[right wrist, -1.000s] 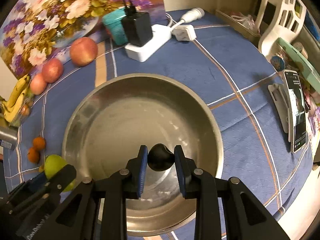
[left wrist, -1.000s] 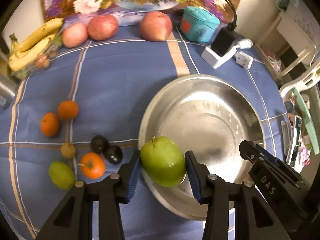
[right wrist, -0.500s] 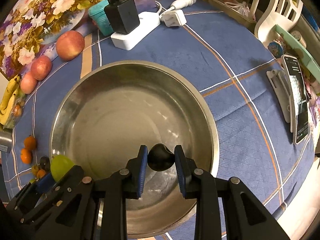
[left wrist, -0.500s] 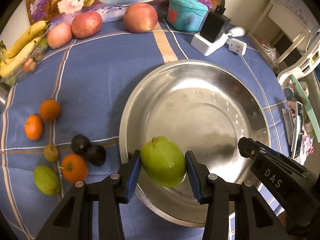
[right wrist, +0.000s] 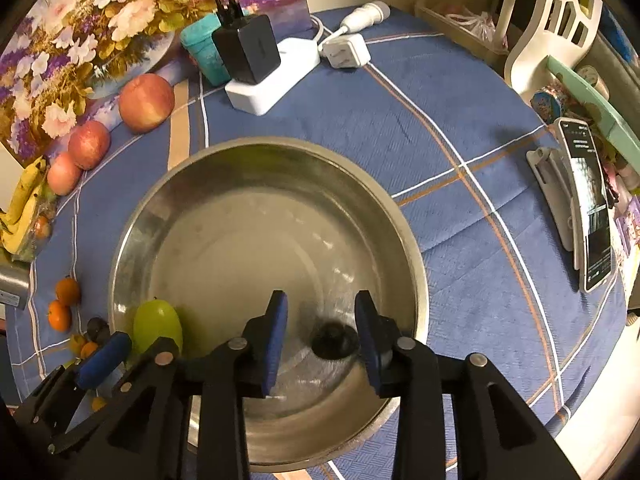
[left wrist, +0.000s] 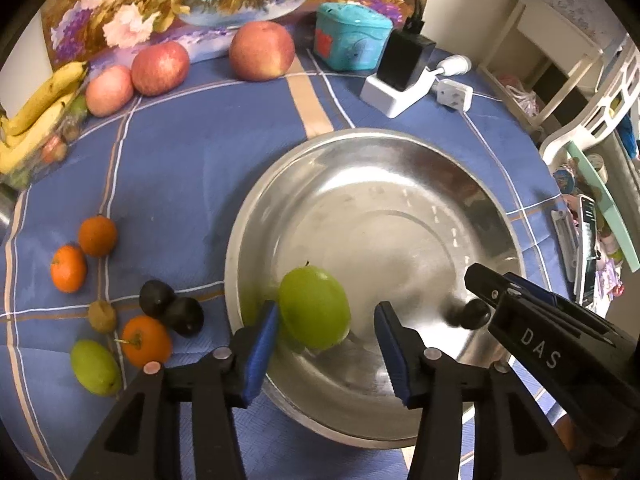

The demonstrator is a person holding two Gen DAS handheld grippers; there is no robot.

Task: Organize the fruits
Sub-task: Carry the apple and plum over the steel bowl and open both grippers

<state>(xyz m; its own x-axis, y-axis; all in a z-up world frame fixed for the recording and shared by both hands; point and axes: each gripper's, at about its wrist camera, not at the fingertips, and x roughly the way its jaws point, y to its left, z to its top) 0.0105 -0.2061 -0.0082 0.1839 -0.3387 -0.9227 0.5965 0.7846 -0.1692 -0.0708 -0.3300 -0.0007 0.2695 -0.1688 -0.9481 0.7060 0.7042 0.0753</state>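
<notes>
Item: fruit sorting, stage early.

Receptacle: 1 steel bowl (left wrist: 400,152), on the blue checked counter (left wrist: 192,152).

Left hand-held gripper (left wrist: 326,344): jaws have just been opening. The green fruit (left wrist: 314,306) sits between them, its left side against or just beside the left pad, clear of the right pad; it looks released, resting low inside the bowl's near wall.

Right hand-held gripper (right wrist: 320,340): jaws have just been opening. The small dark fruit (right wrist: 334,338) lies between the pads with a gap on the left; contact on the right cannot be told. It appears blurred, on the bowl floor.

Judged done: 2 fruits delivered to the bowl.

Judged left, all outside the bowl on the counter:
- 3 orange fruits (left wrist: 98,235), left of the bowl
- 2 dark fruits (left wrist: 156,298), touching each other
- 1 small brown fruit (left wrist: 102,315)
- 1 second green fruit (left wrist: 95,366)
- 3 red apples (left wrist: 160,68) along the far edge
- 1 bunch of bananas (left wrist: 36,108), far left

Non-fruit nearby: teal tin (left wrist: 352,42), charger block (left wrist: 404,64).
</notes>
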